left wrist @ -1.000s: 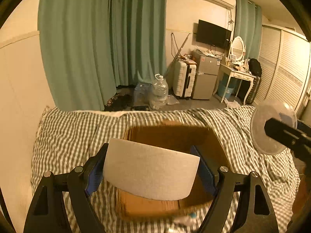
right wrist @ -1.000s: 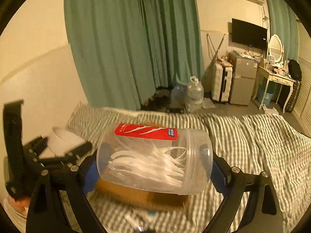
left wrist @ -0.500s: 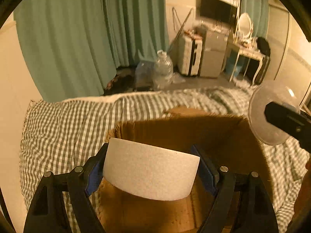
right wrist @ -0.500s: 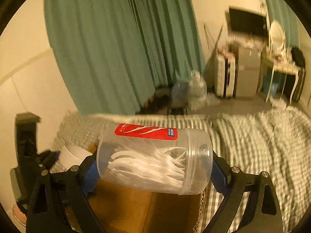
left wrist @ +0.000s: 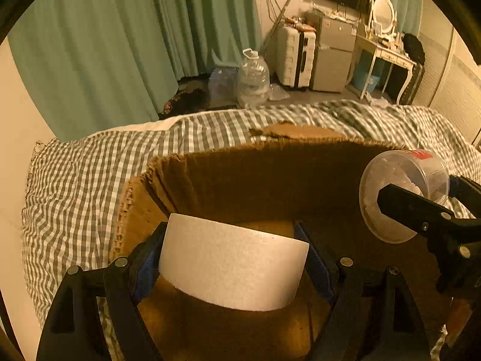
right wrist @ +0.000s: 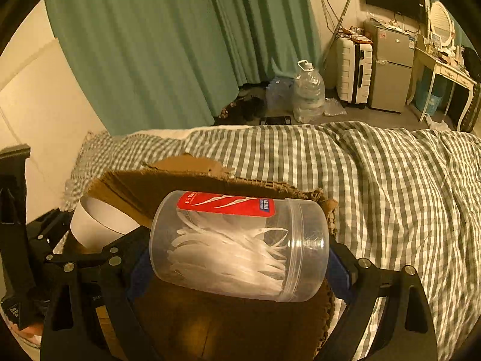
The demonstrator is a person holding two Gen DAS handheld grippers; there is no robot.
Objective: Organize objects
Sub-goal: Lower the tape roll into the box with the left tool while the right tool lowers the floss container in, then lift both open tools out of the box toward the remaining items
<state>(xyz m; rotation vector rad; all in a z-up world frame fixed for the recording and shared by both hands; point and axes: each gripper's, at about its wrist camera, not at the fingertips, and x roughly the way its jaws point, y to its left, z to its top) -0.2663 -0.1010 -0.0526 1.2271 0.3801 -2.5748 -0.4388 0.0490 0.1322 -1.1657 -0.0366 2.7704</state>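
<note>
My left gripper [left wrist: 233, 263] is shut on a white paper roll [left wrist: 231, 260] and holds it inside the open top of a brown cardboard box [left wrist: 240, 180] on the bed. My right gripper [right wrist: 237, 252] is shut on a clear plastic jar [right wrist: 237, 243] with a red label, full of white floss picks, held sideways over the same box [right wrist: 186, 186]. The jar also shows in the left wrist view [left wrist: 402, 192] at the right. The roll also shows in the right wrist view [right wrist: 96, 225] at the left.
The box stands on a grey-and-white checked duvet [right wrist: 390, 186]. Green curtains [left wrist: 120, 45] hang behind. On the floor beyond are a water jug [right wrist: 308, 93], a white suitcase [right wrist: 353, 72], a small fridge [right wrist: 390, 69] and a white desk [right wrist: 445, 75].
Both grippers have moved forward and down over the box. The roll is now inside the box opening and the jar has come in above the box's right side.
</note>
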